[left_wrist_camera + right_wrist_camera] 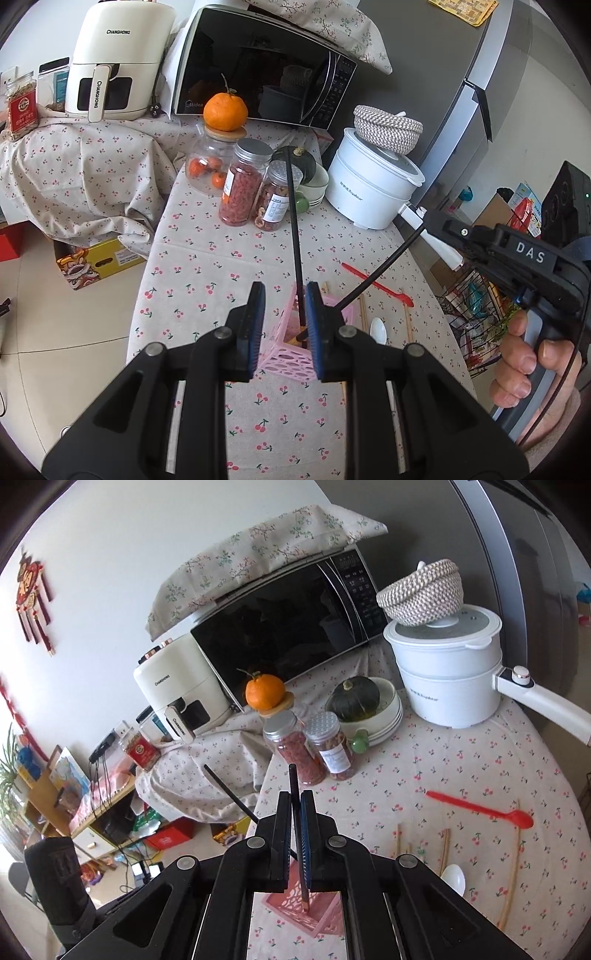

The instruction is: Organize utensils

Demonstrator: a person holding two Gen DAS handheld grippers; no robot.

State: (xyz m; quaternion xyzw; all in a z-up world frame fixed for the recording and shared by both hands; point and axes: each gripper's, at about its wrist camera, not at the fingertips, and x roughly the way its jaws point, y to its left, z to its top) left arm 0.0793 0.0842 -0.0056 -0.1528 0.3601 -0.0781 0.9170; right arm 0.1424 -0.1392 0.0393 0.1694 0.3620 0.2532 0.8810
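A pink perforated holder (295,354) stands on the cherry-print tablecloth; it also shows in the right wrist view (314,910). One black chopstick (295,236) stands in it, between the fingers of my left gripper (285,325), which is open just above the holder. My right gripper (295,830) is shut on a second black chopstick (297,812), whose lower tip is in the holder; in the left wrist view that chopstick (380,273) slants up to the right gripper's body (498,251). The standing chopstick also shows in the right wrist view (231,794).
On the cloth lie a red spoon (480,808), a white spoon (454,878) and wooden chopsticks (511,867). Behind stand two spice jars (243,188), a jar with an orange (225,110) on it, a squash in bowls (354,699), a white pot (447,675), a microwave (258,74) and an air fryer (114,62).
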